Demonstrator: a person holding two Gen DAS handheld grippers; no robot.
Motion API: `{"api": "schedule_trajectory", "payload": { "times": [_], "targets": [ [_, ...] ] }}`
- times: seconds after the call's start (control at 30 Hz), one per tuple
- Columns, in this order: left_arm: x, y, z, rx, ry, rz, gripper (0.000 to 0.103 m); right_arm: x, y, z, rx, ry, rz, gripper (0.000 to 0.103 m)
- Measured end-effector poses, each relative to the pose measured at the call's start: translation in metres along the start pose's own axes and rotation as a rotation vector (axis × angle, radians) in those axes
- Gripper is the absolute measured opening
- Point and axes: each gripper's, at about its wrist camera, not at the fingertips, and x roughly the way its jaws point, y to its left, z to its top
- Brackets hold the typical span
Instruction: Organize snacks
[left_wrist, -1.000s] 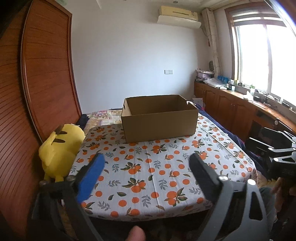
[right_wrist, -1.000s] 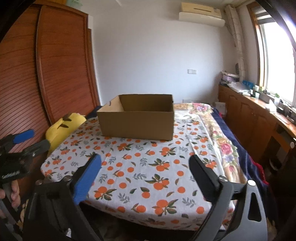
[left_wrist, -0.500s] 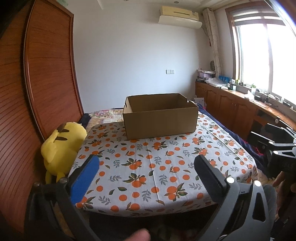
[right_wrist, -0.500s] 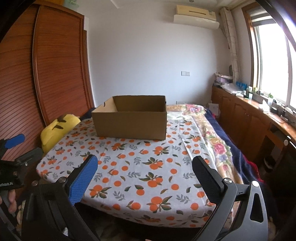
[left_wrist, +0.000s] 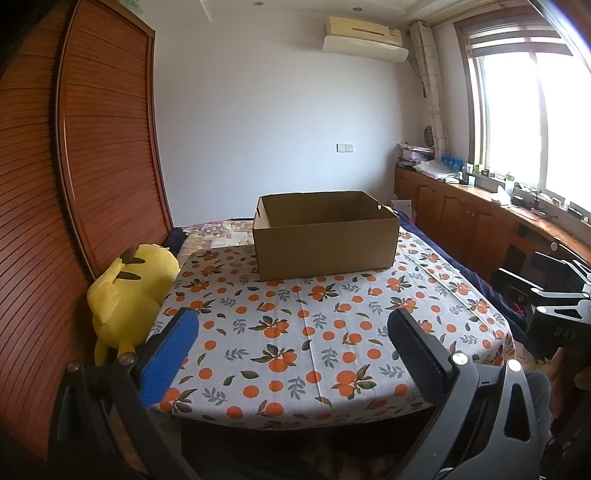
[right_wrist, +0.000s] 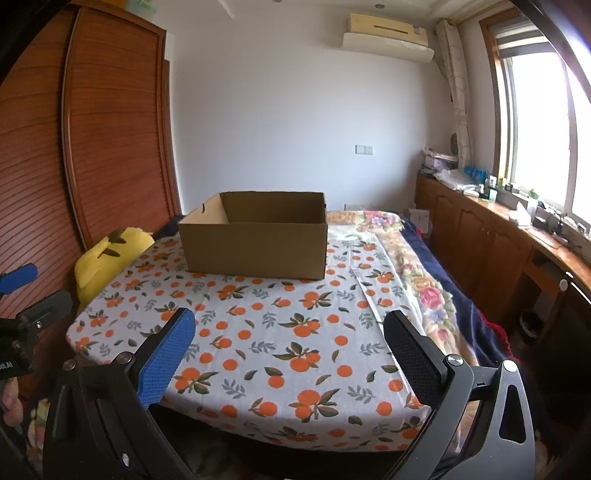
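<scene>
Both claws (left_wrist: 291, 354) (right_wrist: 288, 354) farther back; floral quilt (right_wrist: 417, 284) right-view only.

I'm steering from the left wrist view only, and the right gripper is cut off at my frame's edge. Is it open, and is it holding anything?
Observer: The right gripper is open, with nothing between its fingers. It points across the orange-print cloth.
Operator: What lies to the right of that cloth?
Observer: A floral quilt with pink flowers, then a navy blanket beyond it.
Operator: Any snacks near the cardboard box from that side?
Observer: None show beside the cardboard box. Its near wall hides the floor inside.
</scene>
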Motion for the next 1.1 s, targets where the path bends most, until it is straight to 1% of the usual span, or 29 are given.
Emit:
{"api": "schedule_trajectory", "payload": {
  "times": [1.1],
  "targets": [
    [-0.0101, 0.0015, 0.0049, -0.013, -0.025, 0.010, 0.103, -0.0071, 0.0027, 0.0036, -0.010, -0.019, -0.014, 0.103]
  ]
}}
